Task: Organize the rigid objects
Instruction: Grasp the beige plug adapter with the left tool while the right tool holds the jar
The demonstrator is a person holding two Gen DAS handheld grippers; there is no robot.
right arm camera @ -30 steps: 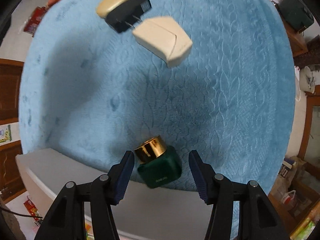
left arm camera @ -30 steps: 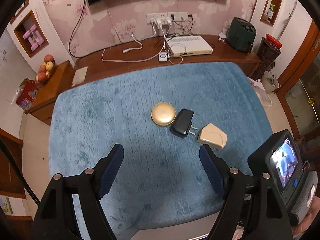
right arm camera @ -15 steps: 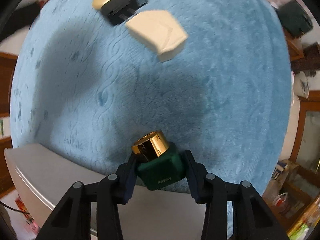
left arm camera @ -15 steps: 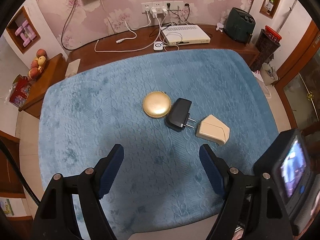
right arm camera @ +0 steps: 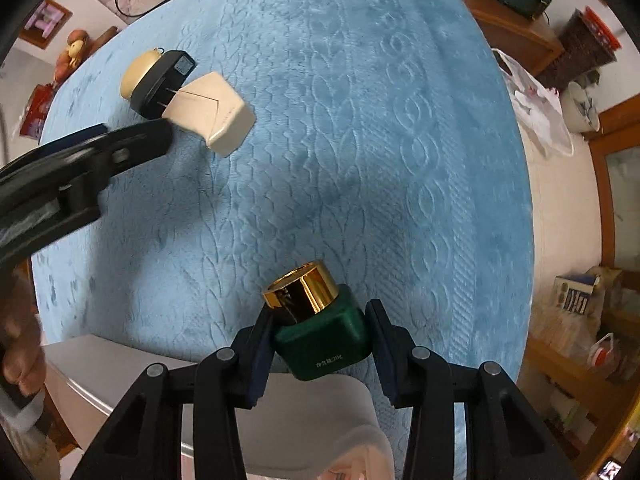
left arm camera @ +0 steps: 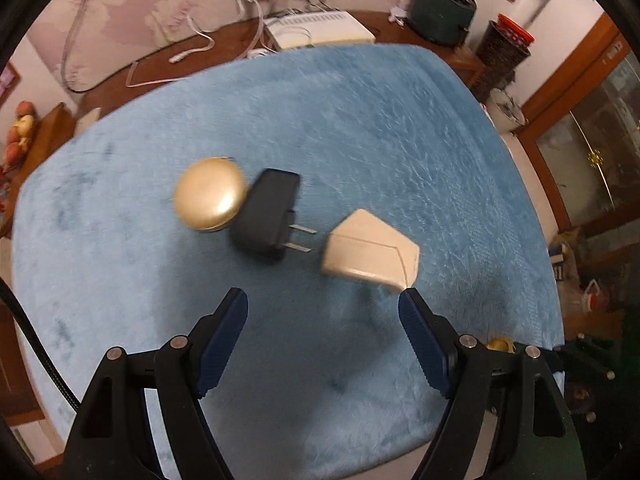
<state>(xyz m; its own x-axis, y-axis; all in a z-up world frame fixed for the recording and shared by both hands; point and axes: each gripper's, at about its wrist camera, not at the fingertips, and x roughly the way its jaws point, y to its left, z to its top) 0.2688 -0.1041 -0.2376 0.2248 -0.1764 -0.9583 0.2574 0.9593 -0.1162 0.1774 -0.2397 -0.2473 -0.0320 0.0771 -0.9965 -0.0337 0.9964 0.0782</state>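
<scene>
My right gripper (right arm camera: 320,332) is shut on a green bottle with a gold cap (right arm camera: 320,320) and holds it above the near edge of the blue cloth (right arm camera: 360,140). A gold round compact (left arm camera: 210,194), a black plug adapter (left arm camera: 268,216) and a cream box (left arm camera: 370,252) lie in a row mid-cloth; they also show in the right wrist view, compact (right arm camera: 138,72), adapter (right arm camera: 160,84), box (right arm camera: 210,118). My left gripper (left arm camera: 322,328) is open and empty, just short of the cream box; one of its fingers (right arm camera: 120,152) shows in the right wrist view.
A wooden counter behind the cloth carries a white router box (left arm camera: 320,30), cables and a dark green appliance (left arm camera: 442,10). A dark bin with a red lid (left arm camera: 504,50) stands right. Fruit (left arm camera: 18,132) sits on a left shelf. A grey table edge (right arm camera: 120,364) lies below the cloth.
My right gripper closed on the green bottle and lifted it slightly. My left gripper moved forward and down toward the row of objects, still open.
</scene>
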